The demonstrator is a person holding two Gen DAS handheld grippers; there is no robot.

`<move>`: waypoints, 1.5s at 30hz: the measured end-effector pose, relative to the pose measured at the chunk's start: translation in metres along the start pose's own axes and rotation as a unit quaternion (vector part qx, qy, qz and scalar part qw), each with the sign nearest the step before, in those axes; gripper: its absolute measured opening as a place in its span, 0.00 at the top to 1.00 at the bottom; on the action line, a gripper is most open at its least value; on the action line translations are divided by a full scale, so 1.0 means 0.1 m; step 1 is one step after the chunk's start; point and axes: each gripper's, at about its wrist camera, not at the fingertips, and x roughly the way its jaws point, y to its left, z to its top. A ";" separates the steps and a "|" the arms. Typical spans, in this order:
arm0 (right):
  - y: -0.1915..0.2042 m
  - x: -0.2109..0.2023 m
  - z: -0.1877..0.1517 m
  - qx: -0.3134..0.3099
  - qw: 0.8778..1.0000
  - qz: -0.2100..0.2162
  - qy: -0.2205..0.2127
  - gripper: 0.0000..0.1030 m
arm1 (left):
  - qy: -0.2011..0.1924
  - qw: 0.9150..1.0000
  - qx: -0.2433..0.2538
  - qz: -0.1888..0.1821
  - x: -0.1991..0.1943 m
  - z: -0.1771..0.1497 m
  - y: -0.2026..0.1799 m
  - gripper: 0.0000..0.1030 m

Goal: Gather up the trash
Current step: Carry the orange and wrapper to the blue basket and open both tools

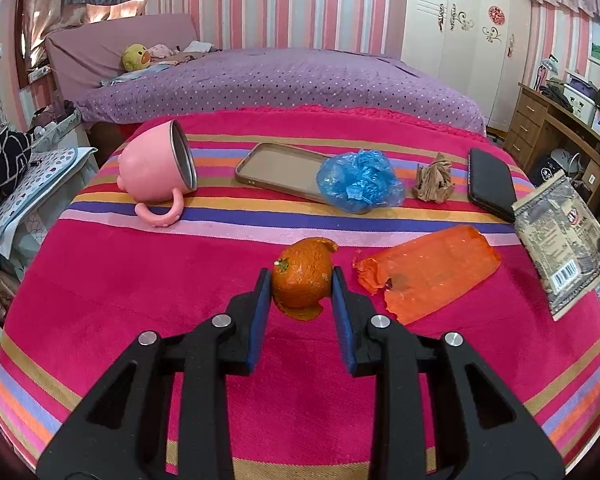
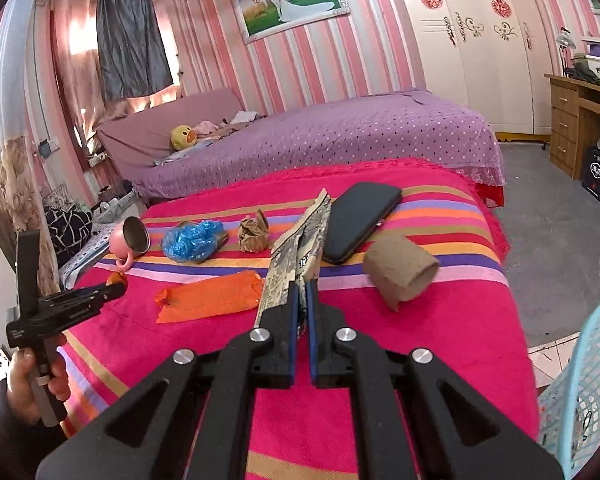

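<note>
My left gripper (image 1: 300, 280) has its jaws around an orange peel (image 1: 302, 276) on the striped pink cloth; both blue pads touch its sides. The peel also shows in the right wrist view (image 2: 117, 278). My right gripper (image 2: 303, 286) is shut on a printed snack packet (image 2: 298, 248) and holds it above the cloth; it also shows in the left wrist view (image 1: 560, 240). An orange wrapper (image 1: 424, 276) lies right of the peel. A blue plastic bag (image 1: 358, 182), a crumpled brown paper (image 1: 434, 182) and a cardboard roll (image 2: 400, 272) lie on the cloth.
A pink mug (image 1: 156, 168) lies on its side at the left. A phone case (image 1: 280, 170) and a black phone (image 1: 492, 184) lie at the back. A light blue mesh basket (image 2: 588, 380) stands at the right edge. A purple bed (image 1: 280, 76) is behind.
</note>
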 end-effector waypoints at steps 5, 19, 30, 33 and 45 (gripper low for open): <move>-0.08 -0.06 -0.06 -0.014 1.000 -0.017 0.007 0.96 | -0.003 1.000 -0.004 -0.004 -0.05 0.00 -0.09 0.72; -0.42 -0.42 -0.10 -0.006 0.999 -0.033 -0.011 0.96 | -0.011 1.000 0.013 -0.017 -0.18 -0.05 -0.49 0.72; -1.00 -0.96 -0.13 0.027 0.996 -0.070 -0.045 0.96 | -0.039 0.997 0.057 -0.036 -0.37 -0.03 -1.16 0.72; -1.18 -1.10 -0.13 0.040 0.994 -0.079 -0.057 0.96 | -0.052 0.995 0.072 -0.046 -0.44 -0.06 -1.42 0.72; -1.90 -1.50 -0.28 0.063 0.982 -0.168 -0.058 0.96 | -0.052 0.985 0.112 -0.117 -0.49 -0.24 -2.67 0.72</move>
